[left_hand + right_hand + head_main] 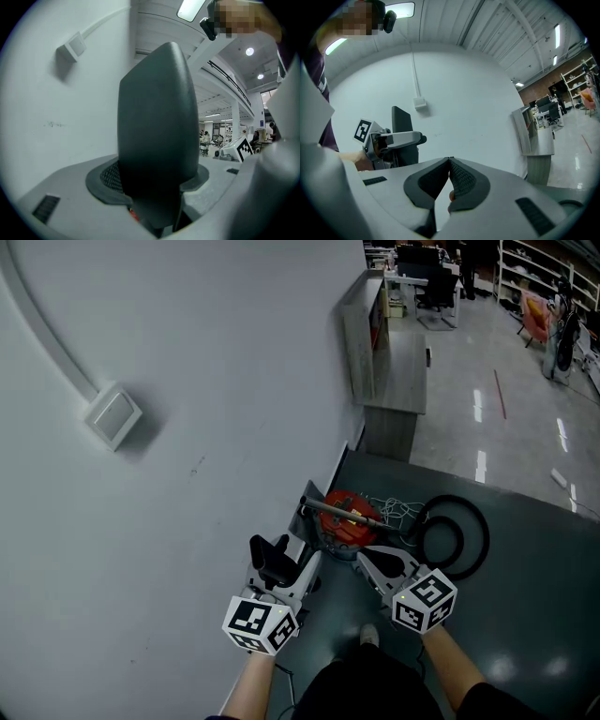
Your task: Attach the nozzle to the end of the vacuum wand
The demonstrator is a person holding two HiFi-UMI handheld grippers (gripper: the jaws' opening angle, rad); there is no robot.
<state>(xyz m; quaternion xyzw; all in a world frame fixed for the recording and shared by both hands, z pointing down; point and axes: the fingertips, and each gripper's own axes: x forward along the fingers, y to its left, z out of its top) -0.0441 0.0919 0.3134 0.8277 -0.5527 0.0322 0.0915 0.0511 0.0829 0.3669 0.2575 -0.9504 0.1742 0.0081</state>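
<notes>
Two forearms reach forward side by side, low in the head view. The left hand-held gripper points roughly level, its jaws set wide and clamped on a dark nozzle. The right hand-held gripper, just beside it, points roughly level too, its jaws pressed together and empty.

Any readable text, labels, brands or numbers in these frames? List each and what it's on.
None readable.
Left marker cube, right marker cube: square black-and-white patterns, no letters.
Red vacuum: any label too small to read.
Nozzle: plain black, no print visible.
</notes>
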